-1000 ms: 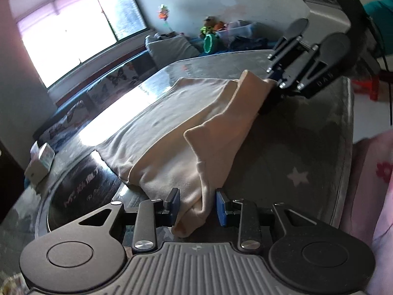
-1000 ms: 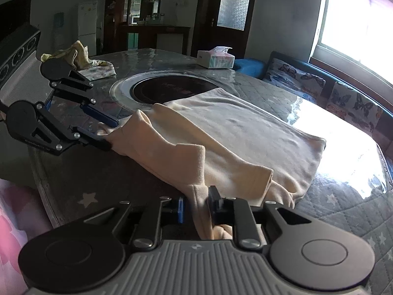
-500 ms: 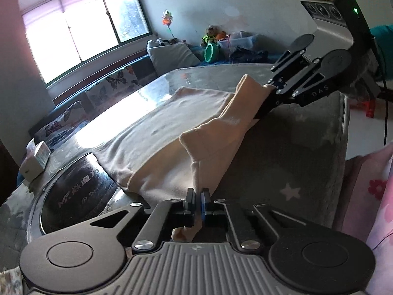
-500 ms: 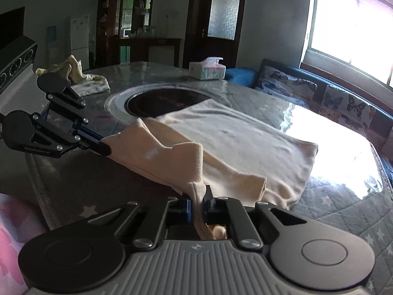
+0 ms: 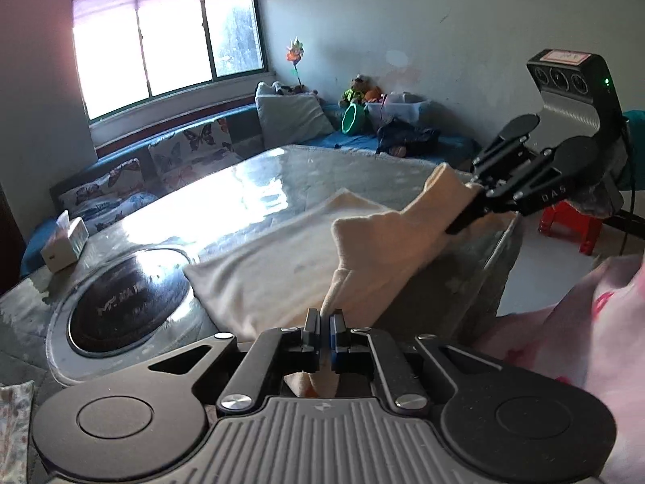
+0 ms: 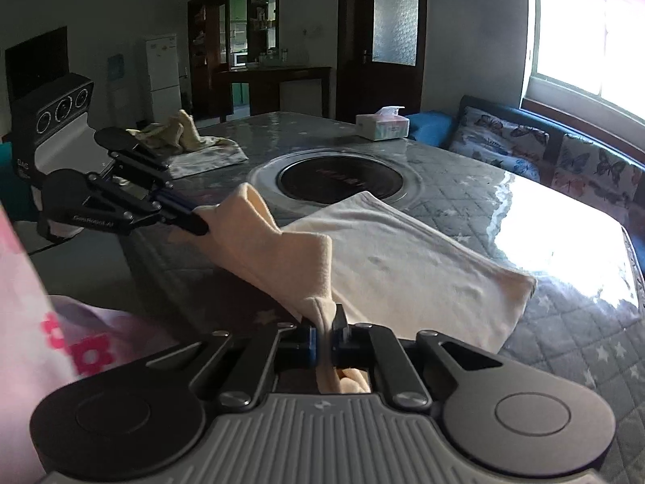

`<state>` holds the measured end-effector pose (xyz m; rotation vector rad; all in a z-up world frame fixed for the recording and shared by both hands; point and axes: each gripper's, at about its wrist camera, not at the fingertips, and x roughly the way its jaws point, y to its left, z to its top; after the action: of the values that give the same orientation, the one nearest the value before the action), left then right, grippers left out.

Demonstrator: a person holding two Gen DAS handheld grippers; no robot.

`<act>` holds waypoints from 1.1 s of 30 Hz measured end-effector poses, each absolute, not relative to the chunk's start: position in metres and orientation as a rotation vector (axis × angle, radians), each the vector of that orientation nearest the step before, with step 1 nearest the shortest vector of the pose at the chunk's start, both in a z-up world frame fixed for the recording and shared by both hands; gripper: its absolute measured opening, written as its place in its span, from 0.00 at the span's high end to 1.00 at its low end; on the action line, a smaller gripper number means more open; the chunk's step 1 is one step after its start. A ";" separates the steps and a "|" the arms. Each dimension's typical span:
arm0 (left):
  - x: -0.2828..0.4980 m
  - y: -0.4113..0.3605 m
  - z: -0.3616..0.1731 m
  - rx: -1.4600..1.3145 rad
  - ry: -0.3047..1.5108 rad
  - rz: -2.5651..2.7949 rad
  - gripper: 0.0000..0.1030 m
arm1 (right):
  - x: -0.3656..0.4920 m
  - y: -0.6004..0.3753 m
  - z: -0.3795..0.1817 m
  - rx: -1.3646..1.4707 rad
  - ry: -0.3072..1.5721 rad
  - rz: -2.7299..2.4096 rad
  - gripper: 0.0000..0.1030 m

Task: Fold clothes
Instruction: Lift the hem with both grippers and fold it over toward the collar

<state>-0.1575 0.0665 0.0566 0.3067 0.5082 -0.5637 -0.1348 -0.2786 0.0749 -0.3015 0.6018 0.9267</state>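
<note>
My left gripper is clenched on a pinch of the cloth, its jaws having just closed with the fabric between them; a tail of it pokes out behind the pads. My right gripper is clenched the same way on the other end of the same near hem, and its jaws too have just finished closing on fabric.

Between the two grips the hem hangs as a short raised ridge, held off the bench, running across in front of me from one gripper to the other. That line is the long axis of what I hold. From it the rest of the cloth slopes down and lies flat on the bench, spreading away from me toward the far edge by the window, with its far hem just short of the bright glare. One side of it lies just beside the round inset in the bench top.

So the body of the cloth lies straight ahead of both grippers, and neither is nearer to it. I judge the coming move is to carry the hem forward over the flat part toward the far hem.

Both grippers point forward and moderately downward, side by side, each visible in the other's camera.
</note>
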 end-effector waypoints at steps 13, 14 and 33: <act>-0.073 0.062 0.069 0.325 0.455 -0.512 0.95 | -0.056 -0.266 0.095 -0.296 0.572 0.850 0.95; -0.061 0.061 0.067 0.330 0.459 -0.507 0.95 | -0.045 -0.264 0.093 -0.297 0.576 0.842 0.95; 0.062 0.038 0.002 0.304 0.597 -0.335 0.95 | 0.085 -0.227 0.010 -0.275 0.680 0.677 0.95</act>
<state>0.0620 0.0381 0.0015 0.3044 0.5967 -0.3348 0.0847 -0.2271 0.0098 -0.2755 0.6796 0.6765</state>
